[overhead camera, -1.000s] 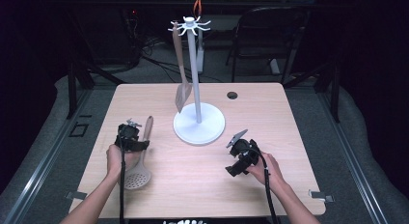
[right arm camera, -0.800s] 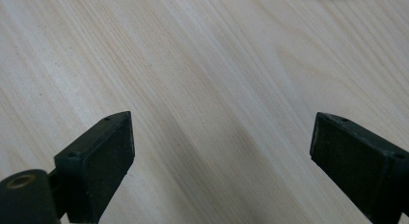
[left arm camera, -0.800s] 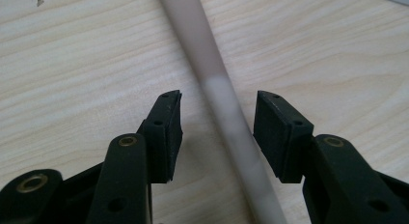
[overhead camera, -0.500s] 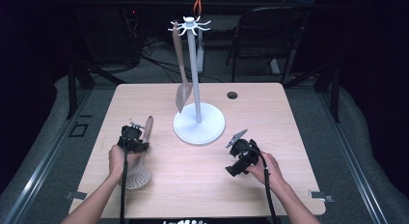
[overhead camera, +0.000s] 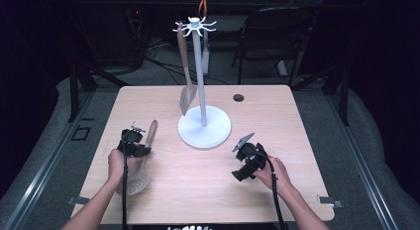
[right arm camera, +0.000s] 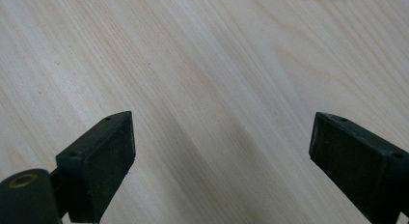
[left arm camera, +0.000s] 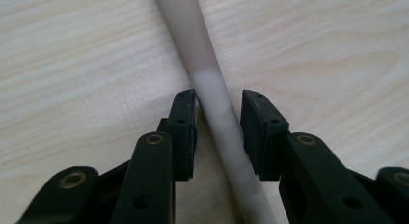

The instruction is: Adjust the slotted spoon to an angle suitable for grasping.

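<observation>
left hand-held gripper (left arm camera: 218,118): jaws just closing, narrowed around the pale handle of the slotted spoon (left arm camera: 212,96) lying flat on the light wood counter (overhead camera: 277,121), small gap visible on one side | right hand-held gripper (right arm camera: 219,151): jaws wide apart, empty, over bare counter | vs earlier: both hands unmoved

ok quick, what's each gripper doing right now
Left gripper: jaws just closing around the skimmer handle, a gap on one side, not yet clamped.
Right gripper: jaws wide open, holding nothing.
</observation>
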Demonstrator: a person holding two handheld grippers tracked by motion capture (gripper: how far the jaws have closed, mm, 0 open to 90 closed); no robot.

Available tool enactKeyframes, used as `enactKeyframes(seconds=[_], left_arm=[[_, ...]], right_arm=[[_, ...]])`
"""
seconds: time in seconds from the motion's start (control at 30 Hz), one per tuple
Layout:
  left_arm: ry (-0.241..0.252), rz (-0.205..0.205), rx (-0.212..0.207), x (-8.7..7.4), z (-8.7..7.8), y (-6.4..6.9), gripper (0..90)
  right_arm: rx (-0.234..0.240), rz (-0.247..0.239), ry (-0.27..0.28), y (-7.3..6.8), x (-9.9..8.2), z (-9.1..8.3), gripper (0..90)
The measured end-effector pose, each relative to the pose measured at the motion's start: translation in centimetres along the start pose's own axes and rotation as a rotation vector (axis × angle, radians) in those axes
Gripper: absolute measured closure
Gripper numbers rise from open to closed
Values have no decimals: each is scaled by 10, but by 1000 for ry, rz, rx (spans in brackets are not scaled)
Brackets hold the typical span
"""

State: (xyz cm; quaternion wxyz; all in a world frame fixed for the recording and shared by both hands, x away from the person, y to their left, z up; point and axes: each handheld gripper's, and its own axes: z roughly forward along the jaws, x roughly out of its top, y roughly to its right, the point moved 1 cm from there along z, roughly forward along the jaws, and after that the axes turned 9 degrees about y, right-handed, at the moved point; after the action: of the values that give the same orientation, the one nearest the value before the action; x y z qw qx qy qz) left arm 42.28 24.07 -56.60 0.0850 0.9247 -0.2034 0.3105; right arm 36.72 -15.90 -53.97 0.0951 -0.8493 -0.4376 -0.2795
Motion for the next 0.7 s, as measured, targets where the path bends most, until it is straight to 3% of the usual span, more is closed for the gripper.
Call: enactKeyframes(seconds=[0.27,0.47,0.7], left_arm=[[-18,-9,-17,-8,-9,-7,709],[-36,-13,-40,-6,-5,-5,694],[-45,5,-17,-1,-1,-4,687]], right_arm=[[1,4,5,-1,0,1,86],[2,0,-2,-1,0,1,87],[1,-4,-2,-1,1,1,86]])
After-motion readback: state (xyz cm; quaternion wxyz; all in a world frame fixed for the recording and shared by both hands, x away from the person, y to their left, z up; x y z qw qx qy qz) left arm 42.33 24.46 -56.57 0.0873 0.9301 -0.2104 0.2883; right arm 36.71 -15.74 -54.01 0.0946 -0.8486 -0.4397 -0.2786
